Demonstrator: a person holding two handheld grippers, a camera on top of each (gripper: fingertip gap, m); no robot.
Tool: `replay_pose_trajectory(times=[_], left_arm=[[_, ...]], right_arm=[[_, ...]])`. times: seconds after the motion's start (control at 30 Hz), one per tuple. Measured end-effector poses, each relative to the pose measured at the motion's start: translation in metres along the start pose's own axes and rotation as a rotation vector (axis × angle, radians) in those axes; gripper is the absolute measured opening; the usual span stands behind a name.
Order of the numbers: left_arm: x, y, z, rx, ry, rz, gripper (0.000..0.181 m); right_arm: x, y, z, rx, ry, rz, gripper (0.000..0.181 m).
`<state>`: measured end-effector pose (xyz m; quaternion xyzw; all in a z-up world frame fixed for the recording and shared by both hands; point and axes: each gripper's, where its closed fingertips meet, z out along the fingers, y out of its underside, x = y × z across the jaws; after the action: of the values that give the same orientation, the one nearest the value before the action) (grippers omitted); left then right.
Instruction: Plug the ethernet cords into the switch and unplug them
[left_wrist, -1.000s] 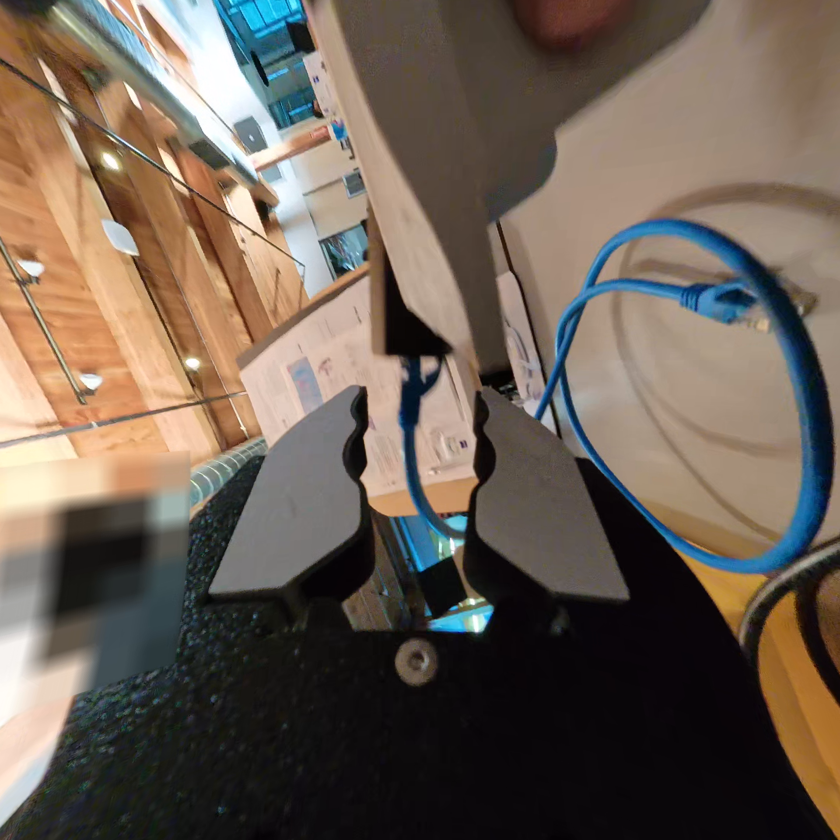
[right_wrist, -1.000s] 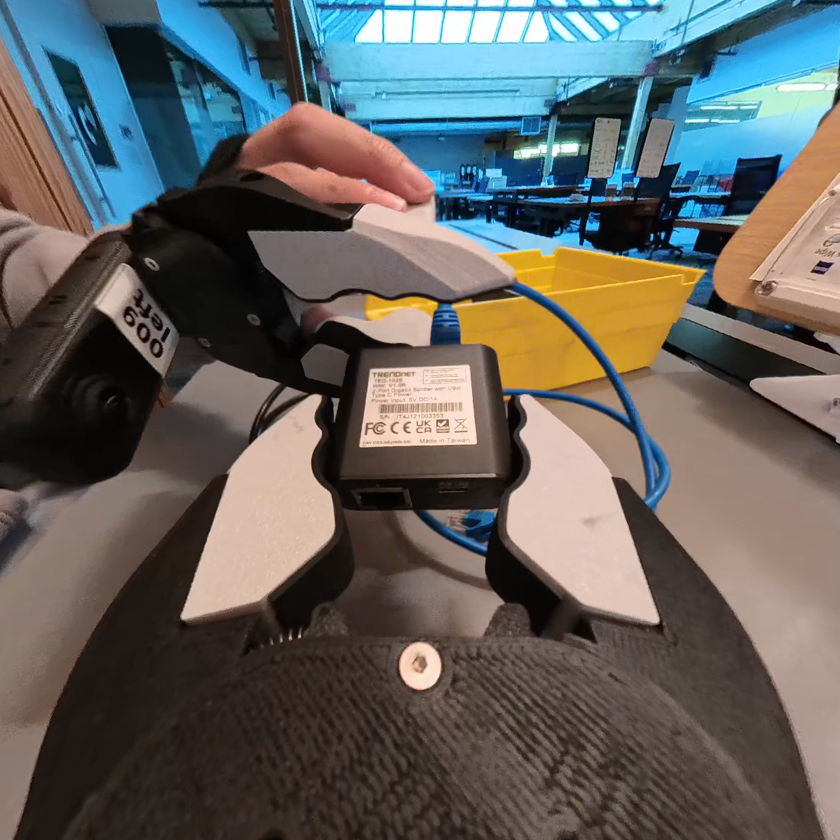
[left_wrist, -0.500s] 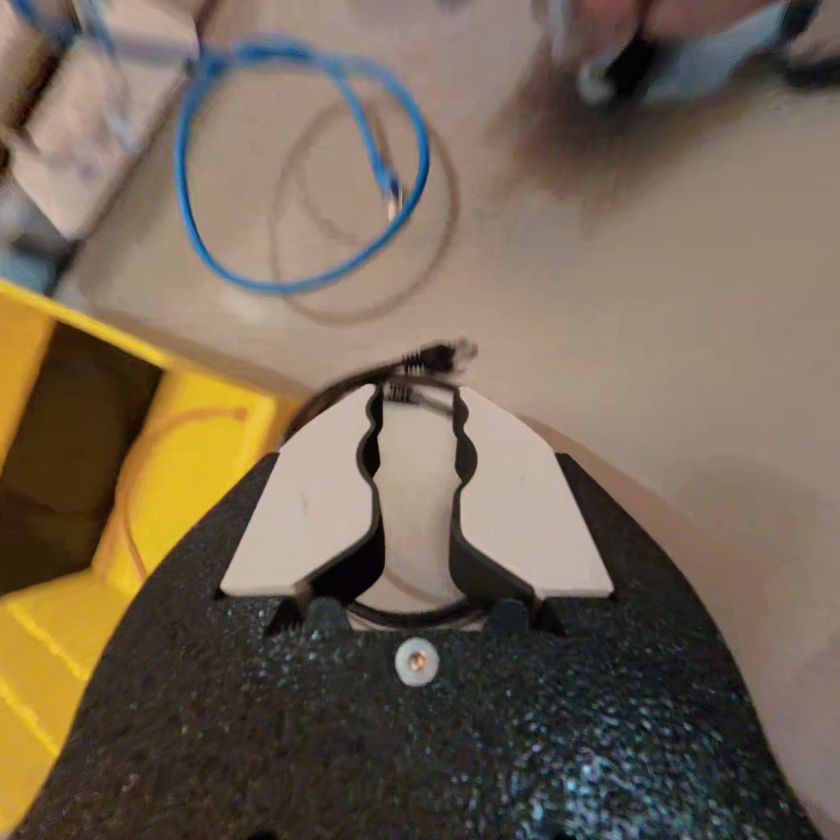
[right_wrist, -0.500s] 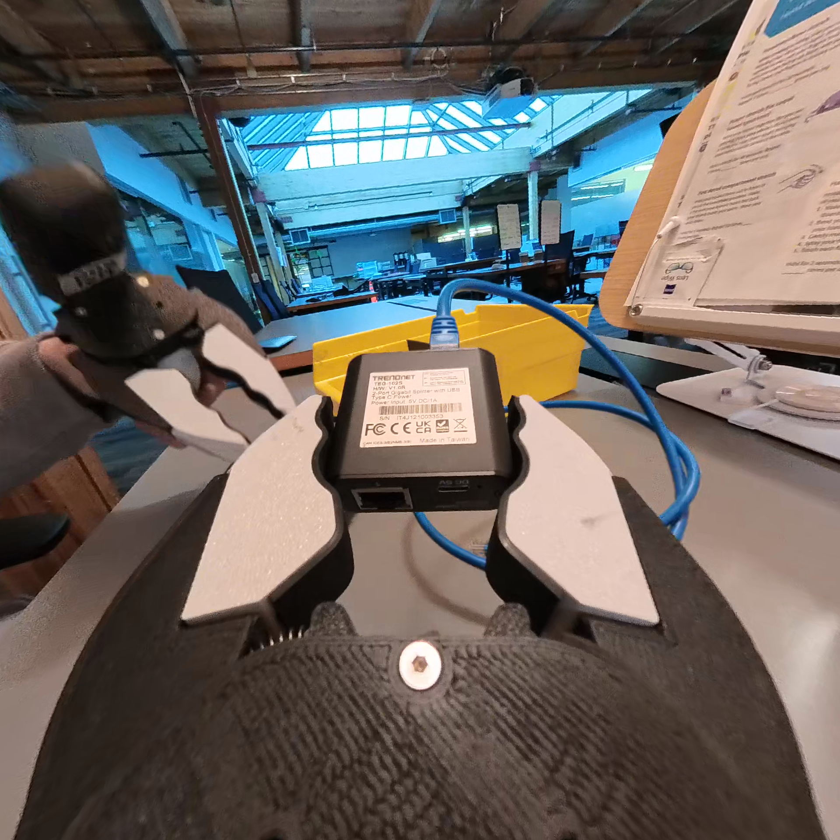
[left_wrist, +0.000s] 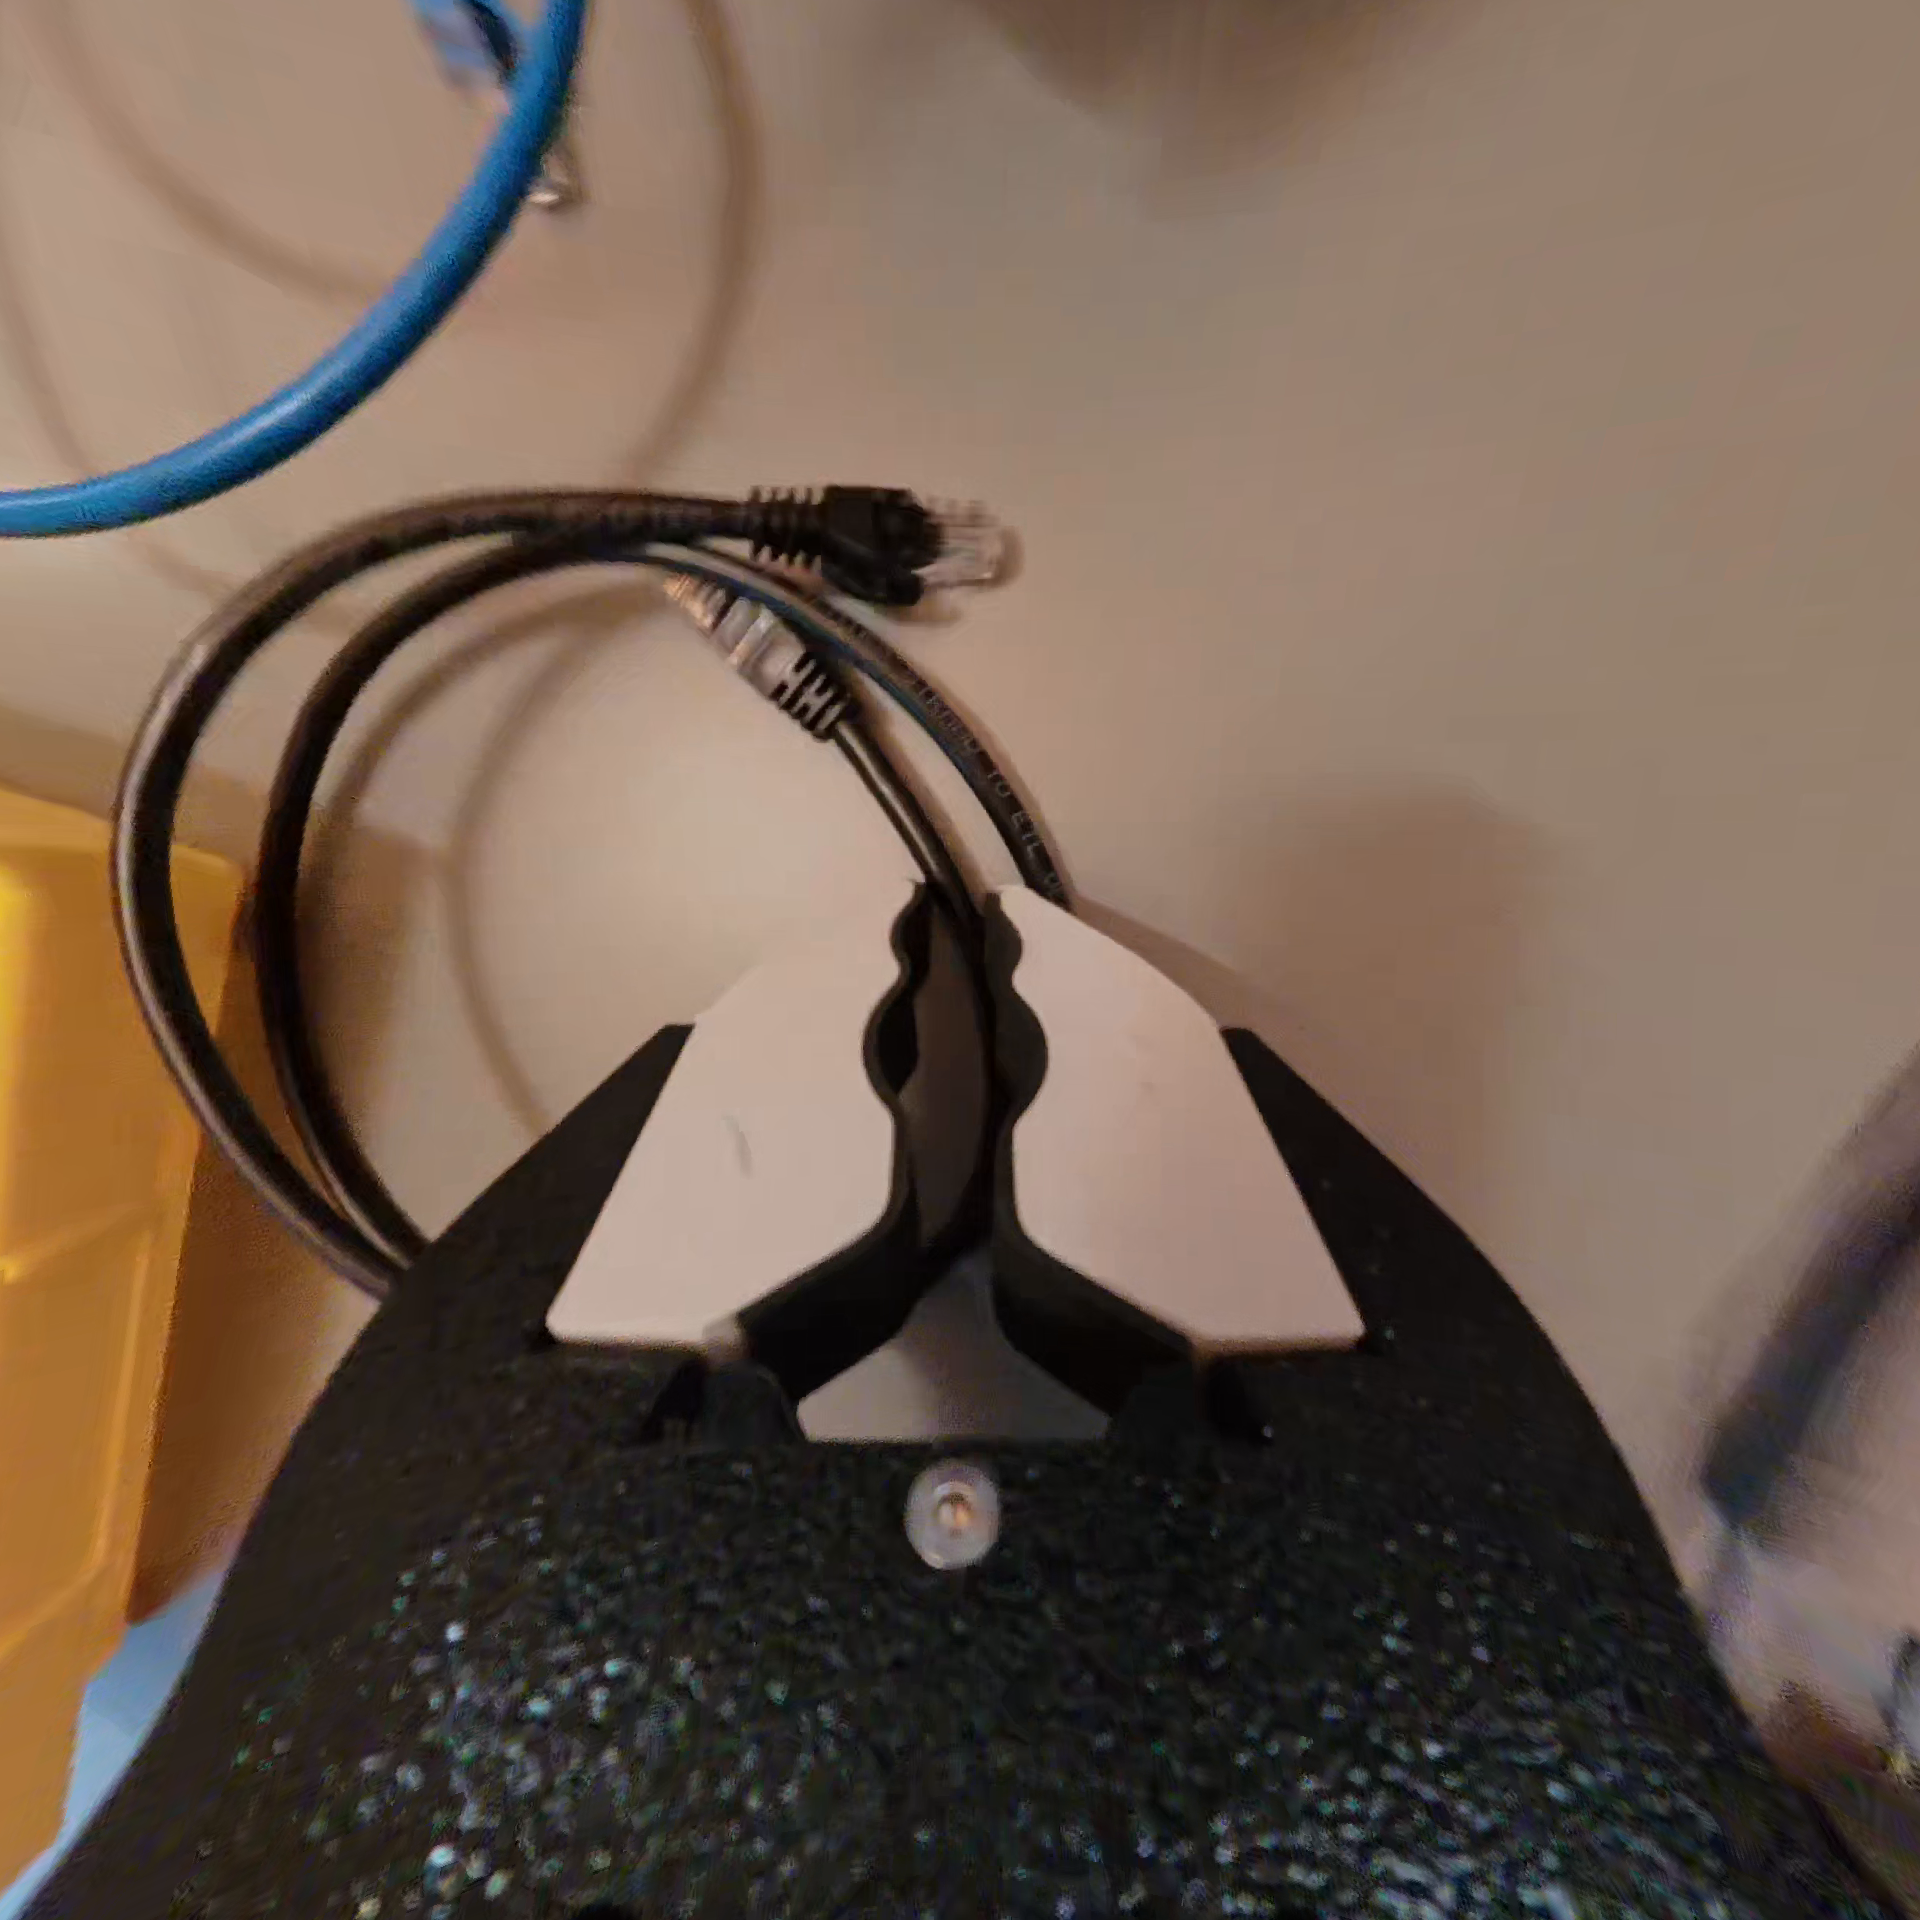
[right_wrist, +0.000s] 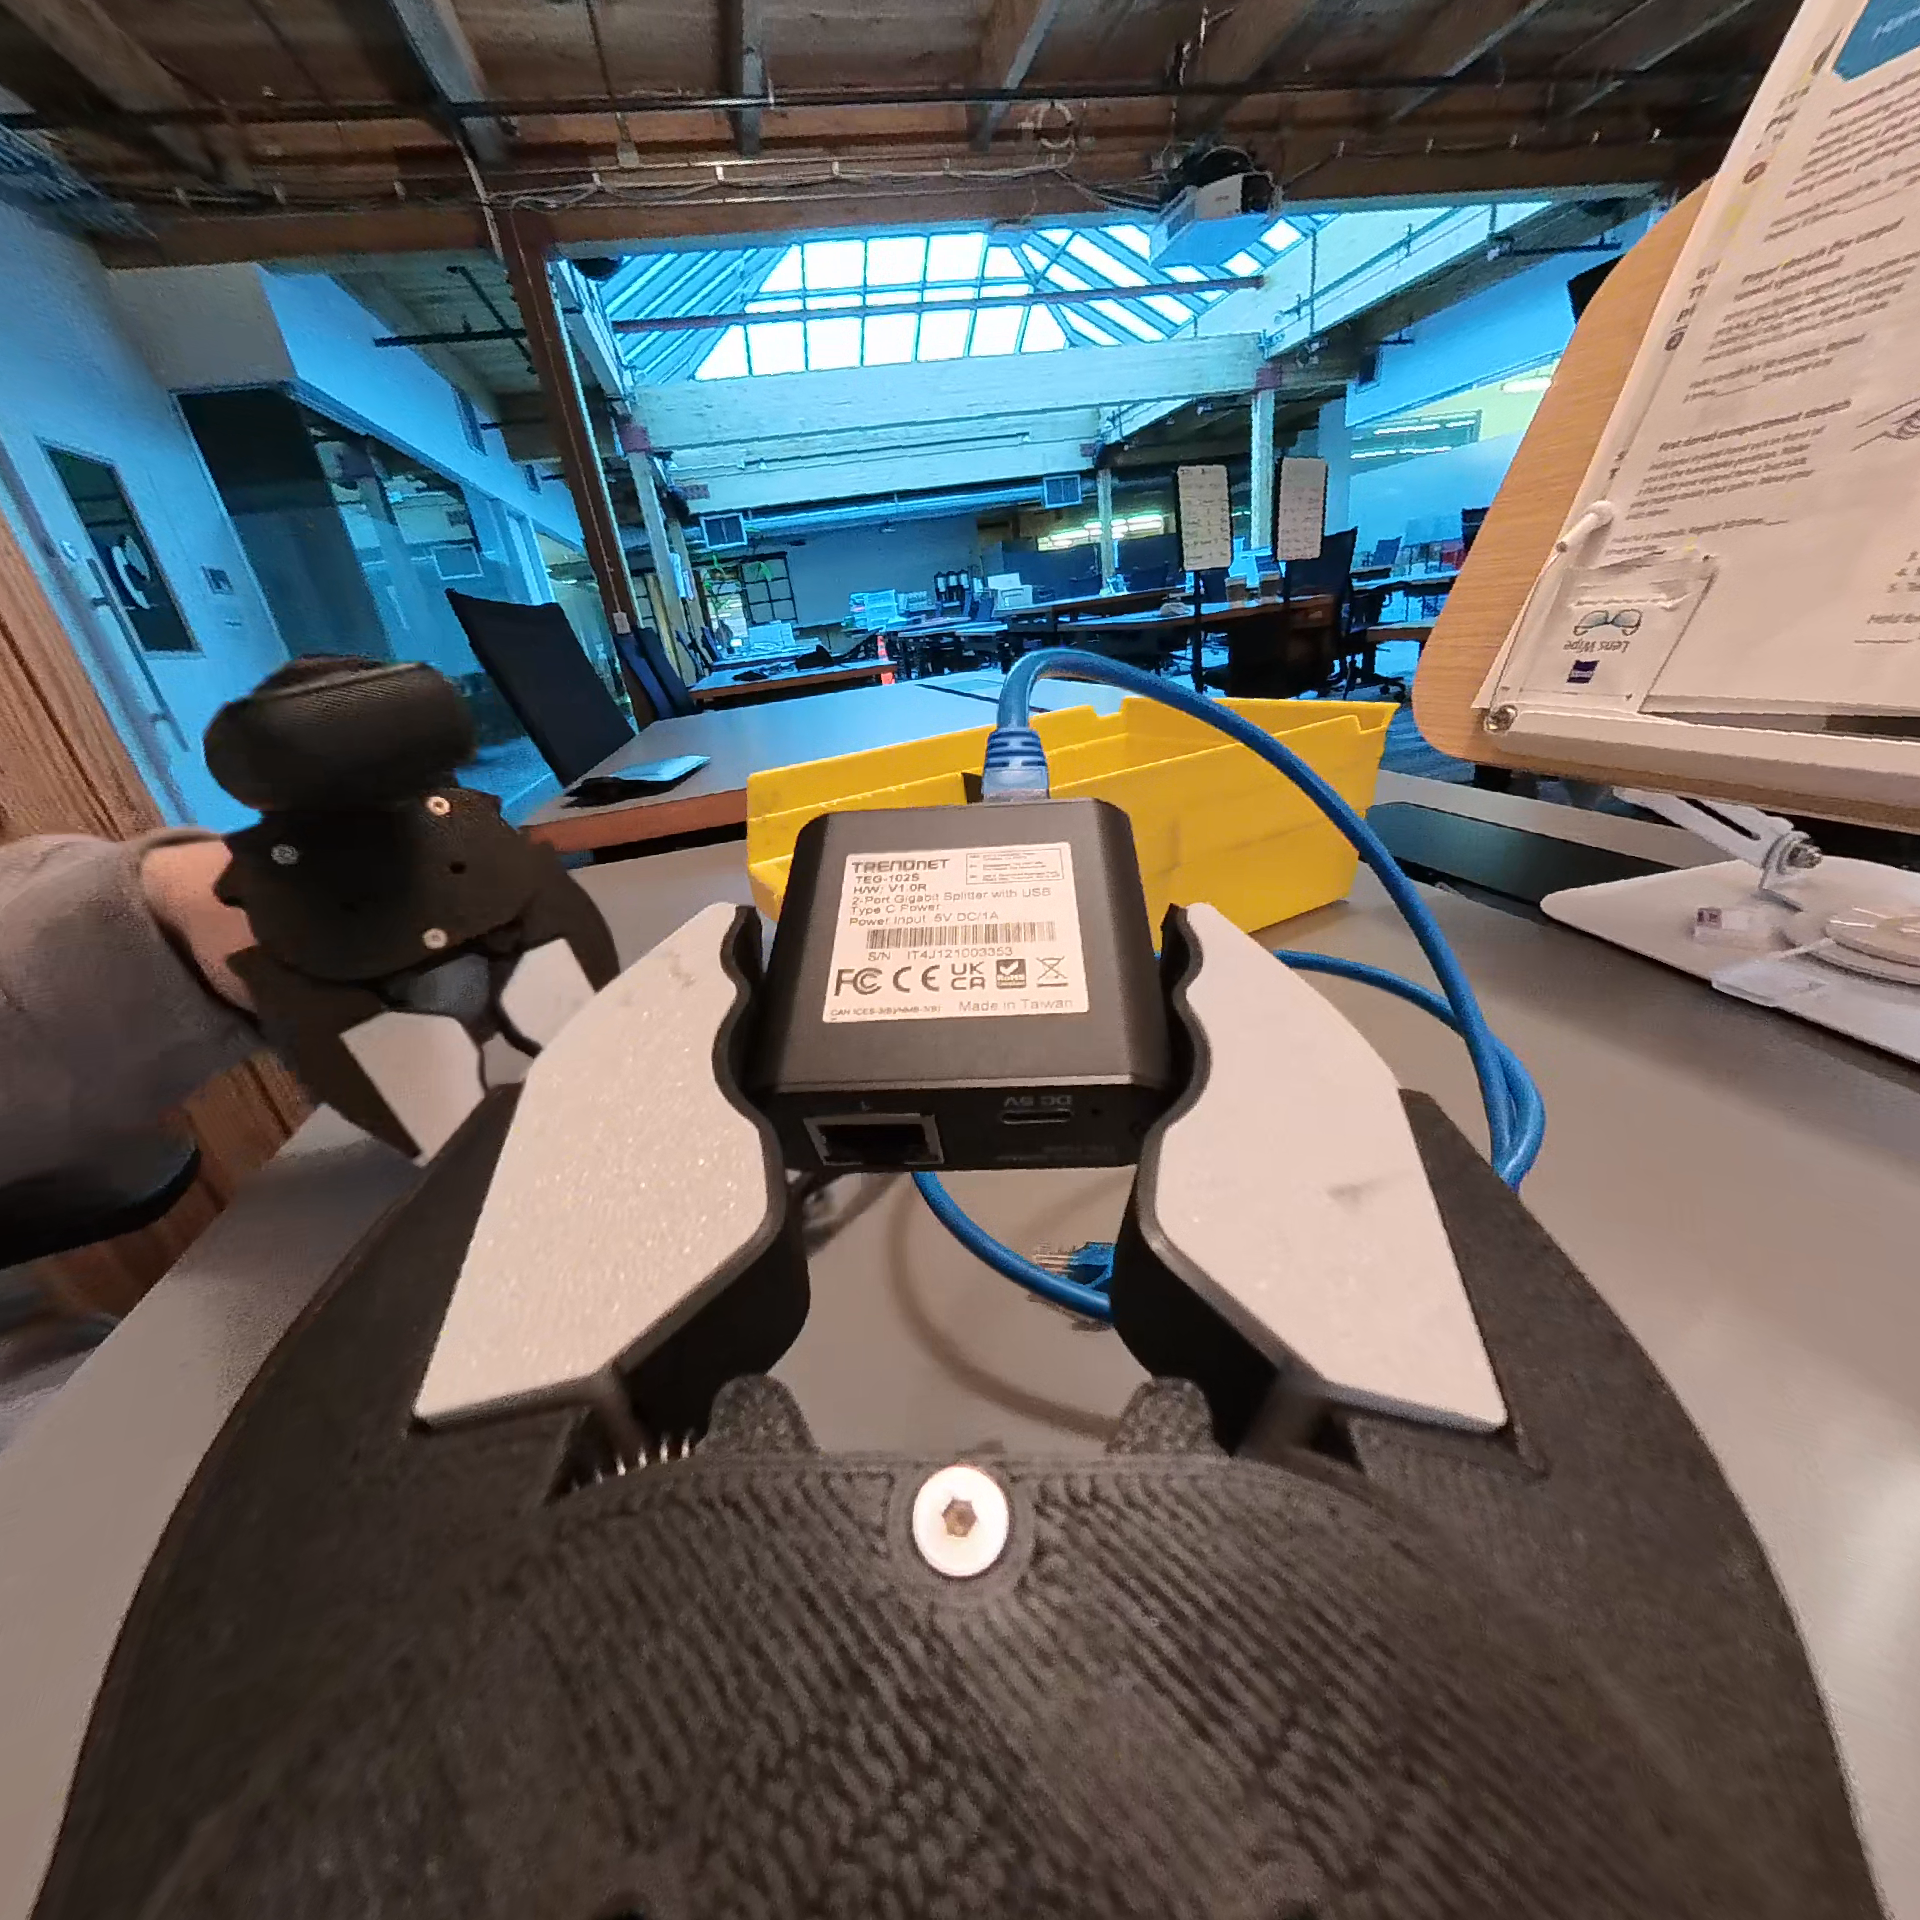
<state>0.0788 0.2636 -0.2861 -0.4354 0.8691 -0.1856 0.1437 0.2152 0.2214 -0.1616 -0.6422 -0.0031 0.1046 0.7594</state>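
My right gripper (right_wrist: 961, 914) is shut on the black switch (right_wrist: 1039, 1055) and holds it above the grey table, label side up. A blue ethernet cord (right_wrist: 1455, 997) is plugged into the switch's far side, and its loose plug (right_wrist: 1081, 1262) lies on the table below. My left gripper (left_wrist: 958, 899) is low over the table with its jaws closed narrowly on a strand of the black ethernet cord (left_wrist: 156, 831). The cord's black plug (left_wrist: 873, 535) and second plug (left_wrist: 758, 655) lie just ahead. The left gripper also shows in the right wrist view (right_wrist: 457, 1039), at the left.
A yellow bin (right_wrist: 1195, 821) stands behind the switch; it also shows in the left wrist view (left_wrist: 62, 1143), at the left. A document stand (right_wrist: 1714, 468) with paper rises at the right. The blue cord's loop (left_wrist: 436, 281) lies beyond the black cord. My hands' fingertips stand some 20 centimetres from each other.
My left gripper left the blue plug at the switch, swung down to the table and closed its jaws around the black cord. My right gripper kept hold of the switch and tilted up.
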Motion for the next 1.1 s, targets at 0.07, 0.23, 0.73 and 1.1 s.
replay_pose_trajectory(times=[0.07, 0.23, 0.73, 1.1], left_arm=[[0.004, 0.011, -0.007, -0.051, 0.032, 0.021, 0.013], [-0.019, 0.000, -0.015, 0.041, -0.081, -0.162, 0.018], [-0.028, -0.025, 0.017, 0.283, -0.123, -0.506, 0.012], [-0.032, -0.042, -0.011, 0.458, -0.276, -0.357, 0.009]], right_arm=[[-0.002, 0.001, 0.000, -0.004, -0.008, -0.005, 0.074], [-0.003, 0.002, 0.002, -0.018, -0.021, -0.003, 0.074], [-0.008, 0.003, 0.002, -0.018, -0.052, -0.014, 0.074], [-0.016, 0.005, 0.003, -0.036, -0.099, -0.037, 0.074]])
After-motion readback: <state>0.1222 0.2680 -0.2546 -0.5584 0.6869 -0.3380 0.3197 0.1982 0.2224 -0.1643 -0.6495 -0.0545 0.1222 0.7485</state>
